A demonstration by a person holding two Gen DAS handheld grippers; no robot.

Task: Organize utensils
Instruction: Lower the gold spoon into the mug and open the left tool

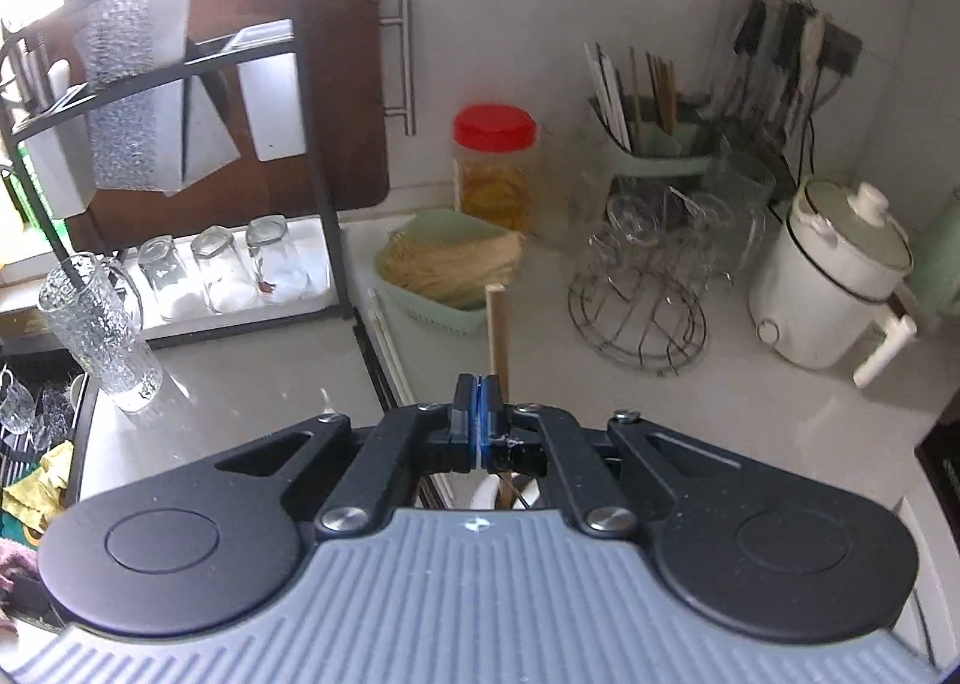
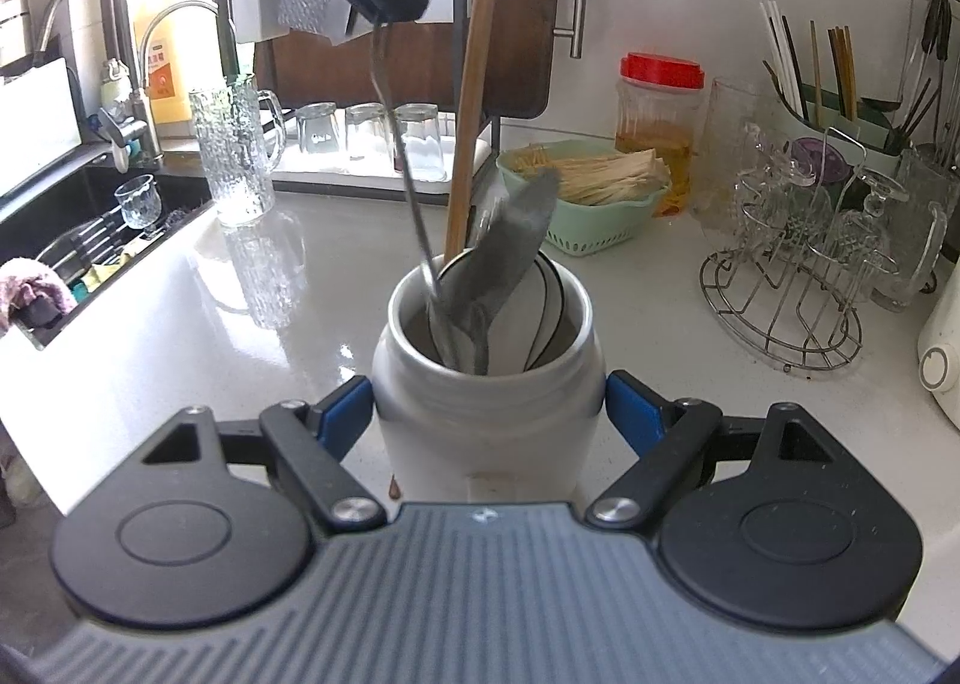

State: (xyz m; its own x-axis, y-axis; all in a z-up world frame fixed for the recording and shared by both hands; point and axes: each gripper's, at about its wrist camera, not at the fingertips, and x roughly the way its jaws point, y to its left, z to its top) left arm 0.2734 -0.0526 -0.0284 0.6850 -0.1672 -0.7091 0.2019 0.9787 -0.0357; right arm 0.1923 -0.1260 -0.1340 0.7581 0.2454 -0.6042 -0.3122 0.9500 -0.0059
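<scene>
Both wrist views overlook the counter (image 2: 660, 324) closely.

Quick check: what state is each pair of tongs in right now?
Left tongs: shut on the thin metal spoon handle.
Right tongs: closed on the white ceramic utensil jar.

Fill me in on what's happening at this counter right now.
A person is sorting utensils with two handheld grippers. The right gripper has its jaws around a white ceramic jar standing on the counter, steadying it. The left gripper, jaws shut, holds a thin metal utensil by its handle end, with the lower end down inside the jar. A wooden-handled utensil and a grey spatula already stand in the jar.
</scene>
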